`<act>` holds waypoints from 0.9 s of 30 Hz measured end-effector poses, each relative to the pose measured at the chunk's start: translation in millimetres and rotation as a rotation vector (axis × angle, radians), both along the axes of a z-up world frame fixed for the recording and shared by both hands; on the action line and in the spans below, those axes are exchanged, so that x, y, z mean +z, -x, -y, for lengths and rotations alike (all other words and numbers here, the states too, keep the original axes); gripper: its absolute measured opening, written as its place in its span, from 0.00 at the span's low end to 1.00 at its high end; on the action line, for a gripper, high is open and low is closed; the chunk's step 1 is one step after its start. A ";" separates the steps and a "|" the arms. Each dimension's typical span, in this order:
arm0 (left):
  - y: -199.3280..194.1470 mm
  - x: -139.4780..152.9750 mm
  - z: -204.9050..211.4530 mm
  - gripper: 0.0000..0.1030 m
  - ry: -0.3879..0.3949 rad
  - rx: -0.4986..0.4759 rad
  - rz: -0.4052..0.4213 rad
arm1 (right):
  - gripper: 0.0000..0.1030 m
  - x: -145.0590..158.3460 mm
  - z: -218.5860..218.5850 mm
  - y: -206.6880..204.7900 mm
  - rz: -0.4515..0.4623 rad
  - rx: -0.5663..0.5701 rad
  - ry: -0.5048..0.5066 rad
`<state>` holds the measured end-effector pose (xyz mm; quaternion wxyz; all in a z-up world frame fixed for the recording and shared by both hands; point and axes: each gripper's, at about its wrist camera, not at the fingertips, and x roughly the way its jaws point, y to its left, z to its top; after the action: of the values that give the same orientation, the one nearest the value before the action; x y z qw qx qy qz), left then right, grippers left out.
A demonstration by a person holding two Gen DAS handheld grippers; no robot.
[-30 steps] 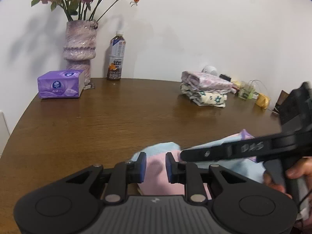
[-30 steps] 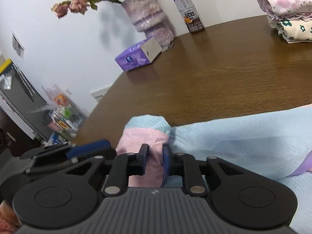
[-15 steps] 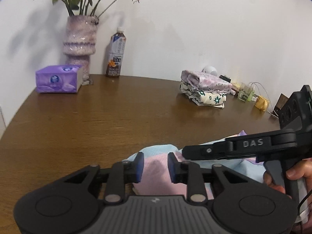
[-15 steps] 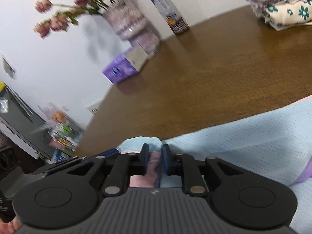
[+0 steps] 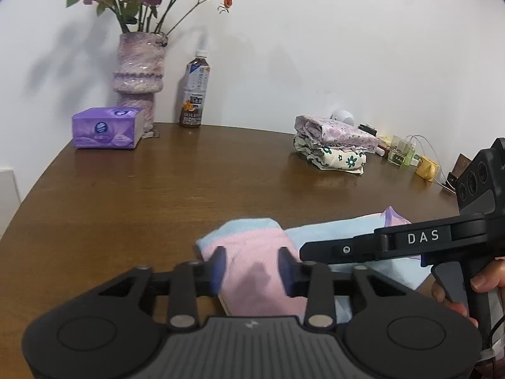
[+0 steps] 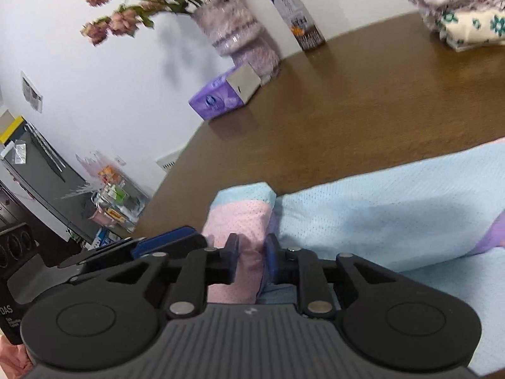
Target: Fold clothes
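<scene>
Left wrist view: left tool jaws opening, apart, pink sleeve fold between the pads but not pinched. Garment lies flat on the worktop, long axis running right, under the right tool's arm marked "DAS". Bottle label unreadable.

Right wrist view: right tool jaws opening, pink fold in the gap, apparently just released. Both tools sit equally near the fold.

Both grippers, L & R: jaws opening.
</scene>
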<state>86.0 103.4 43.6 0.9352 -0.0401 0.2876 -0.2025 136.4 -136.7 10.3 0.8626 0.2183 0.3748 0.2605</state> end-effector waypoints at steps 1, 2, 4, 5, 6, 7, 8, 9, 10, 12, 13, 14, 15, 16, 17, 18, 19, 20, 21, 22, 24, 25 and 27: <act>2.9 -1.1 1.3 0.37 -0.004 0.006 -0.010 | 0.37 2.9 1.0 4.2 0.014 0.002 0.007; 4.7 -3.3 2.9 0.37 -0.008 0.014 -0.022 | 0.40 4.3 1.6 7.4 0.022 0.006 0.014; 5.8 -10.5 4.4 0.35 -0.008 0.039 -0.051 | 0.40 4.0 1.5 11.1 0.022 0.018 0.022; 5.2 -14.1 4.2 0.34 -0.004 0.048 -0.066 | 0.40 1.6 1.0 11.0 0.010 0.024 0.023; 4.6 -17.5 3.9 0.34 0.000 0.059 -0.080 | 0.40 -1.9 0.0 10.8 -0.005 0.030 0.024; 5.6 -19.0 2.4 0.34 0.007 0.077 -0.080 | 0.37 -5.3 -1.3 10.6 -0.017 0.035 0.027; 8.3 -18.2 -0.8 0.34 0.034 0.085 -0.076 | 0.31 -8.5 -2.5 10.7 -0.027 0.041 0.029; 11.2 -17.2 -4.2 0.37 0.062 0.092 -0.070 | 0.20 -10.8 -2.6 11.3 -0.030 0.043 0.027; 16.1 -15.2 -8.3 0.39 0.090 0.098 -0.058 | 0.20 -12.3 -2.1 12.2 -0.032 0.044 0.022; 22.4 -13.6 -10.5 0.42 0.088 0.128 -0.046 | 0.24 -10.4 2.4 16.7 -0.026 0.047 -0.003; 25.1 -13.4 -10.7 0.42 0.080 0.146 -0.041 | 0.33 -8.3 4.2 20.0 -0.013 0.051 -0.008; 26.9 -14.1 -9.8 0.41 0.076 0.157 -0.041 | 0.36 -6.4 4.8 23.4 0.002 0.054 -0.001; 28.7 -14.9 -10.0 0.41 0.083 0.164 -0.040 | 0.38 -5.1 4.8 26.3 0.014 0.057 0.009; 31.4 -15.7 -9.5 0.42 0.094 0.167 -0.040 | 0.36 -5.6 3.0 27.7 0.018 0.064 0.027; 34.1 -16.5 -9.0 0.45 0.106 0.171 -0.039 | 0.35 -6.5 1.3 28.9 0.019 0.071 0.041; 36.7 -17.3 -8.5 0.55 0.118 0.174 -0.038 | 0.33 -8.1 0.4 29.6 0.017 0.078 0.043; 39.4 -18.1 -7.8 0.61 0.127 0.177 -0.037 | 0.33 -8.7 1.0 31.1 0.020 0.083 0.036; 42.4 -18.5 -5.9 0.72 0.123 0.181 -0.030 | 0.35 -7.4 2.2 34.0 0.033 0.083 0.033; 45.5 -19.0 -4.2 0.79 0.120 0.185 -0.022 | 0.44 -5.6 3.4 37.2 0.049 0.081 0.033; 49.9 -19.7 -3.3 0.80 0.126 0.189 -0.006 | 0.53 -2.6 4.5 41.0 0.072 0.076 0.043; 54.4 -21.4 -4.1 0.80 0.158 0.195 0.010 | 0.61 3.2 5.5 49.0 0.121 0.068 0.073; 56.0 -22.4 -4.9 0.80 0.178 0.201 0.015 | 0.65 3.9 5.2 52.3 0.134 0.068 0.088; 58.0 -25.6 -7.7 0.80 0.217 0.220 0.016 | 0.67 5.3 4.7 58.7 0.160 0.067 0.119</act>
<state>28.1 111.1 18.0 0.9442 -0.1706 0.2503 -0.1292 77.7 -141.4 15.6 0.8920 0.1326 0.3265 0.2831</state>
